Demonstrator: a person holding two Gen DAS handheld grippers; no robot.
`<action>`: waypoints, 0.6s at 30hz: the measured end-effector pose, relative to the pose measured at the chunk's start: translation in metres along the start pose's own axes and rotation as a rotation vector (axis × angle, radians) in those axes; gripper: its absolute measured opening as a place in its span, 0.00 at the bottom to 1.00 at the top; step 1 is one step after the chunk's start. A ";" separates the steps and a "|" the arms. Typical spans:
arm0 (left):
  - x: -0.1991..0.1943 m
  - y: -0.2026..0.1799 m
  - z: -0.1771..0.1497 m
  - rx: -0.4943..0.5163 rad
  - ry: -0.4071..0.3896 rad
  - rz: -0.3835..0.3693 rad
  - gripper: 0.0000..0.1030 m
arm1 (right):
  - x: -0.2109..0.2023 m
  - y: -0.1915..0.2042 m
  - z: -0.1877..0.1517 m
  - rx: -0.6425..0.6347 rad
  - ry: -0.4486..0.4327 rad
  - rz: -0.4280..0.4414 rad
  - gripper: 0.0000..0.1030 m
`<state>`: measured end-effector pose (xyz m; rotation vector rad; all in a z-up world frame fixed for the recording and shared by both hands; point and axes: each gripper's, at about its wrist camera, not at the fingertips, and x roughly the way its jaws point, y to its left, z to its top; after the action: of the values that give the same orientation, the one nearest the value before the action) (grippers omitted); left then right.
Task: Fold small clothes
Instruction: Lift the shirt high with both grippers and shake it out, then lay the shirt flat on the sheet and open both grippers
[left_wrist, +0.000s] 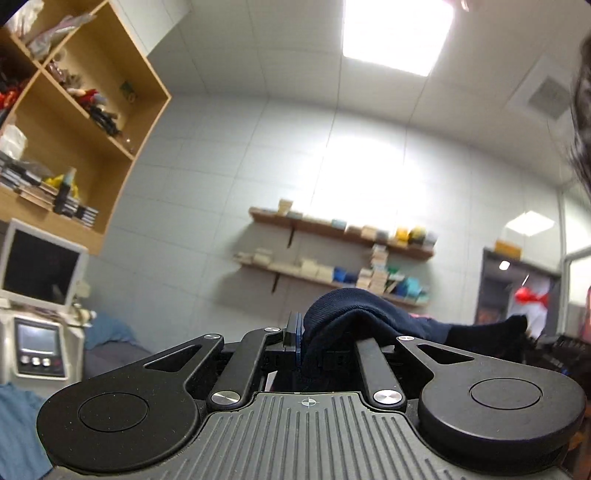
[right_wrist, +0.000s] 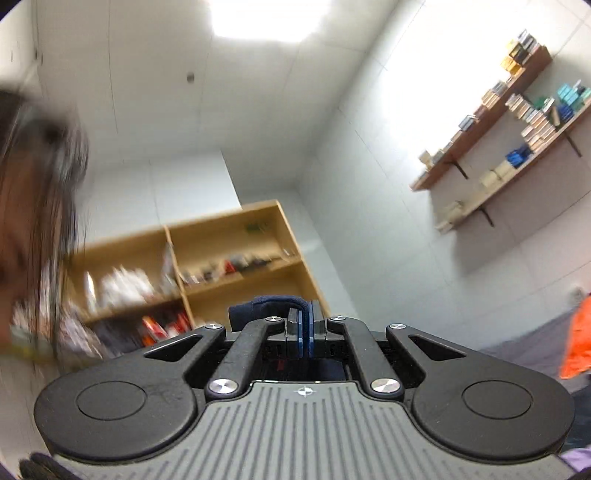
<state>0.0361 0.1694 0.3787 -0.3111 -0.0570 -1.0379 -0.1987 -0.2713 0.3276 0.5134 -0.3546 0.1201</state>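
Note:
Both grippers point upward toward walls and ceiling. My left gripper (left_wrist: 301, 338) is shut on a dark navy garment (left_wrist: 354, 314), which bunches over the right finger and trails off to the right. My right gripper (right_wrist: 306, 328) is shut on a navy fabric edge (right_wrist: 266, 304) that loops over the left finger and sticks out to the left. More navy cloth hangs below between the right gripper's fingers. The table surface is hidden in both views.
A wooden shelf unit (left_wrist: 92, 122) and an old monitor (left_wrist: 40, 262) stand left in the left wrist view. Wall shelves with boxes (left_wrist: 332, 258) are ahead. An orange cloth (right_wrist: 576, 339) lies at the right edge. The person's head (right_wrist: 33, 206) is close at left, blurred.

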 end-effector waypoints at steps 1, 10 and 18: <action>0.007 0.003 0.001 -0.002 0.002 -0.005 0.42 | 0.006 -0.004 0.007 0.008 -0.005 0.011 0.05; 0.159 0.106 -0.145 -0.080 0.417 0.171 0.43 | 0.112 -0.117 -0.071 0.023 0.293 -0.368 0.05; 0.250 0.191 -0.353 -0.075 0.881 0.482 1.00 | 0.193 -0.277 -0.243 -0.037 0.665 -0.868 0.65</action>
<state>0.2922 -0.0497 0.0461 0.0874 0.8151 -0.6241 0.1100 -0.3847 0.0730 0.5222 0.5279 -0.5494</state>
